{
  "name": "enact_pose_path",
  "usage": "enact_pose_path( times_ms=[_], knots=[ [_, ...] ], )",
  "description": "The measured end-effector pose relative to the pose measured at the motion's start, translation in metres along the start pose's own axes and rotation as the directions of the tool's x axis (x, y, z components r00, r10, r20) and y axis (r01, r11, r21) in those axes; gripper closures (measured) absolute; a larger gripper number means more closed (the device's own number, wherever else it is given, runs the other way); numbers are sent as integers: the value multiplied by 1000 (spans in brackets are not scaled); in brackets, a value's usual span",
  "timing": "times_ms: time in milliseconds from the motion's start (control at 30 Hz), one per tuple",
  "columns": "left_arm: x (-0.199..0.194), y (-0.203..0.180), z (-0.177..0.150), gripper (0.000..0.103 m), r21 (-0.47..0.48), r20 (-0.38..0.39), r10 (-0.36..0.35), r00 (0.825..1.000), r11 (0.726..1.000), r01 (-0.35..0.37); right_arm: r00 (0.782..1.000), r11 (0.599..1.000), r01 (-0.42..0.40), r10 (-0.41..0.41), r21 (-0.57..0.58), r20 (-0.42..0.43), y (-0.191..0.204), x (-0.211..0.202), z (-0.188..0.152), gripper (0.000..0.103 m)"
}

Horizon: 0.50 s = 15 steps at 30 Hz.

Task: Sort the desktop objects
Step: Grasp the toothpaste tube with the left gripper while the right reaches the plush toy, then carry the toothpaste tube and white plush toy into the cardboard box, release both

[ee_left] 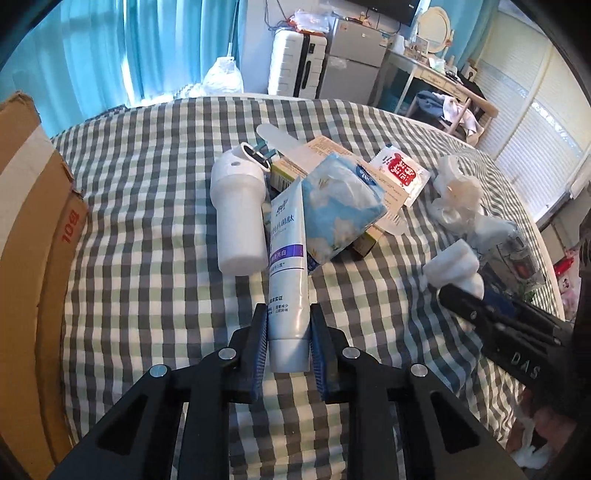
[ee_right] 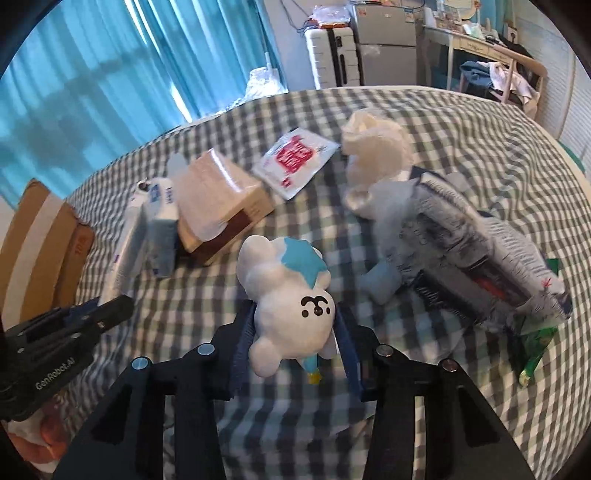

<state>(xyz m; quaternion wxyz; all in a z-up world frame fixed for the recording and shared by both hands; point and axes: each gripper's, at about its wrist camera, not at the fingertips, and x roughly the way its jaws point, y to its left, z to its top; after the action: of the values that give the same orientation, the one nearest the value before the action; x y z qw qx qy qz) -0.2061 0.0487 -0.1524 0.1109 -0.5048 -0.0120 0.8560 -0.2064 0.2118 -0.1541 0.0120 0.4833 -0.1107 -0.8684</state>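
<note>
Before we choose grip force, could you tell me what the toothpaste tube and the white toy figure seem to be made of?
Toothpaste tube: looks like soft glossy plastic laminate, with printed text and a light sheen. White toy figure: smooth matte surface with painted face and blue patch; probably vinyl or resin, though hardness cannot be told.

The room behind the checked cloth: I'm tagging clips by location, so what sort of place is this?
Most likely a bedroom or small studio flat. A white suitcase stands beside a small grey fridge, a dressing table with a round mirror sits near it, and teal curtains cover the window.
</note>
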Motion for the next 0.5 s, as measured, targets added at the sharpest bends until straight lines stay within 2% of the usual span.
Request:
enact_pose_path(
  times_ms=[133,200,233,267,333,400,433,500],
  knots=[
    [15,-4,7,79,4,-31,3,1000,1000,-3,999,1000,-4,4,-3,-33,6,9,-3,59],
    [24,-6,10,72,8,-33,26,999,1000,-26,1000,1000,-4,4,16,-28,4,12,-2,56],
    [28,-6,12,63,9,-34,41,999,999,-40,999,1000,-4,4,26,-32,3,15,-1,56],
    [33,-7,14,60,5,-35,47,998,999,-47,999,1000,-3,5,30,-37,1,18,-1,56],
    [37,-6,17,60,-9,-28,47,999,999,-47,999,1000,-4,5,29,-48,1,22,0,56],
    [38,-6,19,70,-15,-13,55,998,998,-55,999,999,-12,13,34,-37,1,23,-2,61],
    [38,-7,19,82,-9,-8,54,999,999,-54,999,999,-18,19,36,-35,-1,23,0,61],
    [34,-4,16,82,-4,-7,48,999,999,-48,999,999,-26,27,43,-26,-3,21,1,62]
  ],
)
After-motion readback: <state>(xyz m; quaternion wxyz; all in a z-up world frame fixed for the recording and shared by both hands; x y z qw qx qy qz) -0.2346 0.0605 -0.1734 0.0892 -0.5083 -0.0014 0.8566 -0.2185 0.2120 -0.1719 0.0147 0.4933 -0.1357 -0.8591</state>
